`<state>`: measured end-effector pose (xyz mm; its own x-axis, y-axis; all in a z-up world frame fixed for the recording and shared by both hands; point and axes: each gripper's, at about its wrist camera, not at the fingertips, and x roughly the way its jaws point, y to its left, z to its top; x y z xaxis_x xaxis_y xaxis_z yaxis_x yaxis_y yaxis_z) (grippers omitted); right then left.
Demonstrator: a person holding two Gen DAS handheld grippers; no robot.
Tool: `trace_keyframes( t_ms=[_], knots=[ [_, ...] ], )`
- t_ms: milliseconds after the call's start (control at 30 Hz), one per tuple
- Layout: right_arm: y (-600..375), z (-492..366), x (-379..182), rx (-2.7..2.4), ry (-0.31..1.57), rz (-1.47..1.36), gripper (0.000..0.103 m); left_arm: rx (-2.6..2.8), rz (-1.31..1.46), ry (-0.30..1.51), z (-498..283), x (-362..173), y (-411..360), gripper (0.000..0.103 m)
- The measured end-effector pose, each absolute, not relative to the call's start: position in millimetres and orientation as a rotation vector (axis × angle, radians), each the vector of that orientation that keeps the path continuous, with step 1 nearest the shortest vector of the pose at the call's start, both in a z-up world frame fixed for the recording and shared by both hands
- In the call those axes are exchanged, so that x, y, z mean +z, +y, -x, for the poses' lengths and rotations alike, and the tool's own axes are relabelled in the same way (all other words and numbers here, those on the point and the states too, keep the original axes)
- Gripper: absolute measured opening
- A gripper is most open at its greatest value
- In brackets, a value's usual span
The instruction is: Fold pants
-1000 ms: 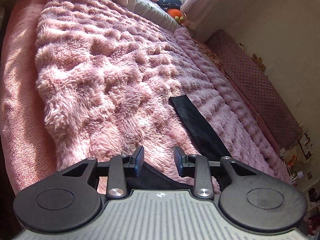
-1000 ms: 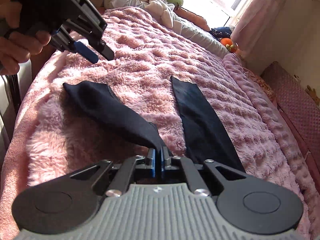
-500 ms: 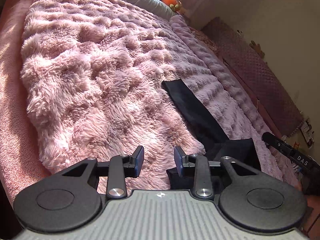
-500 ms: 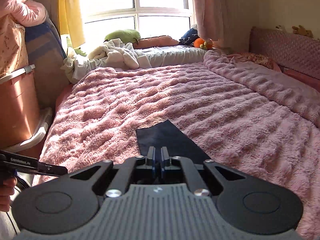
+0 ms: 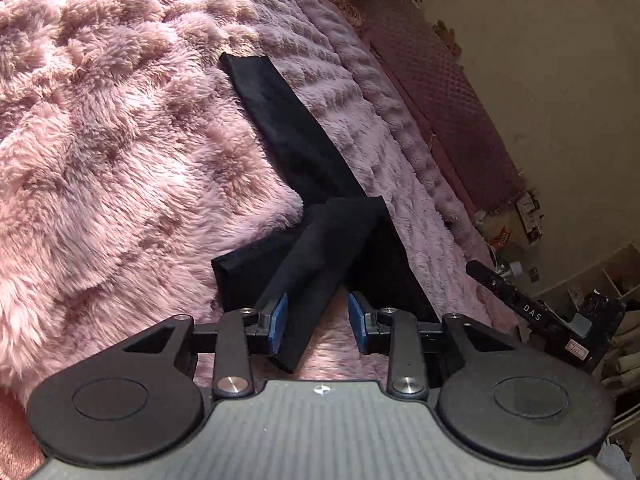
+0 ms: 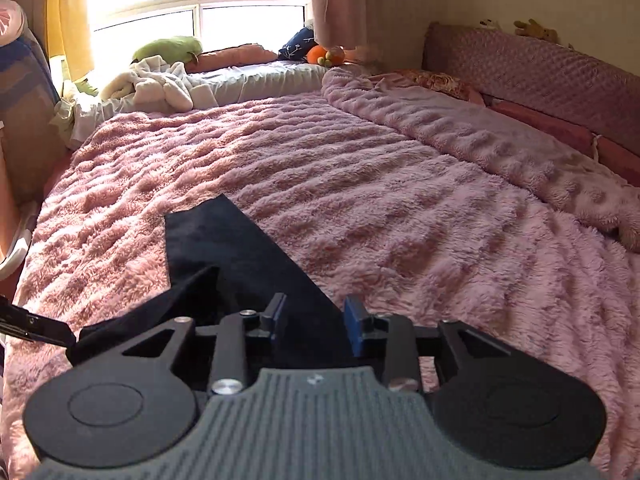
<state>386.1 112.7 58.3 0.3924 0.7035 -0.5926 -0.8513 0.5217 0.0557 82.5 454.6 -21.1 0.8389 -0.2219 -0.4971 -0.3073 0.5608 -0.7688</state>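
Observation:
Black pants [image 5: 288, 132] lie on a fluffy pink blanket [image 5: 120, 140]. One leg stretches away from me, and a doubled-over part sits close in front. My left gripper [image 5: 318, 320] hangs low over that near part, jaws apart. A strip of black cloth runs between its blue pads [image 5: 279, 318] without being pinched. In the right wrist view the pants [image 6: 240, 248] run from under my right gripper [image 6: 314, 320], whose jaws are opening with nothing pressed between them. The cloth lies flat below them. The right gripper [image 5: 540, 312] also shows at the edge of the left wrist view.
A padded pink headboard [image 6: 540, 76] lines the right side of the bed. A second folded blanket [image 6: 460, 128] lies along it. Pillows, white laundry [image 6: 160, 84] and toys sit under the window. Cluttered shelves [image 5: 600, 280] stand beyond the bed's edge.
My right gripper carried one pant leg across over the other, rolled level and then let go as its jaws parted. My left gripper swung right and sank toward the near cloth.

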Motion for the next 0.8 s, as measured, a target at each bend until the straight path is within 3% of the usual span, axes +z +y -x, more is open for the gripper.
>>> trace_keyframes(
  t_ms=[67,167,400,467,533,600,667,800],
  knots=[
    [85,-377,52,1.03,0.621,0.366,0.037,-0.05,0.993,0.616,-89,-21,445,0.045],
    [56,-349,34,1.067,0.571,0.604,0.037,-0.057,0.981,0.627,-98,-23,428,0.045],
    [45,-333,-4,1.052,0.6,0.805,0.035,-0.12,0.954,0.686,-127,-25,397,0.045],
    [47,-341,-7,1.036,0.61,0.78,0.01,-0.168,0.95,0.684,-134,-21,385,0.045],
    [47,-355,-6,1.057,0.66,0.701,0.008,-0.225,0.943,0.679,-141,-18,371,0.045],
    [45,-363,-5,1.068,0.686,0.656,0.015,-0.297,0.953,0.669,-148,-17,356,0.045],
    [37,-371,-3,1.083,0.709,0.594,0.04,-0.358,0.974,0.664,-155,-20,343,0.045],
    [15,-386,3,1.139,0.75,0.499,0.037,-0.405,0.958,0.697,-175,-39,313,0.045]
  ],
)
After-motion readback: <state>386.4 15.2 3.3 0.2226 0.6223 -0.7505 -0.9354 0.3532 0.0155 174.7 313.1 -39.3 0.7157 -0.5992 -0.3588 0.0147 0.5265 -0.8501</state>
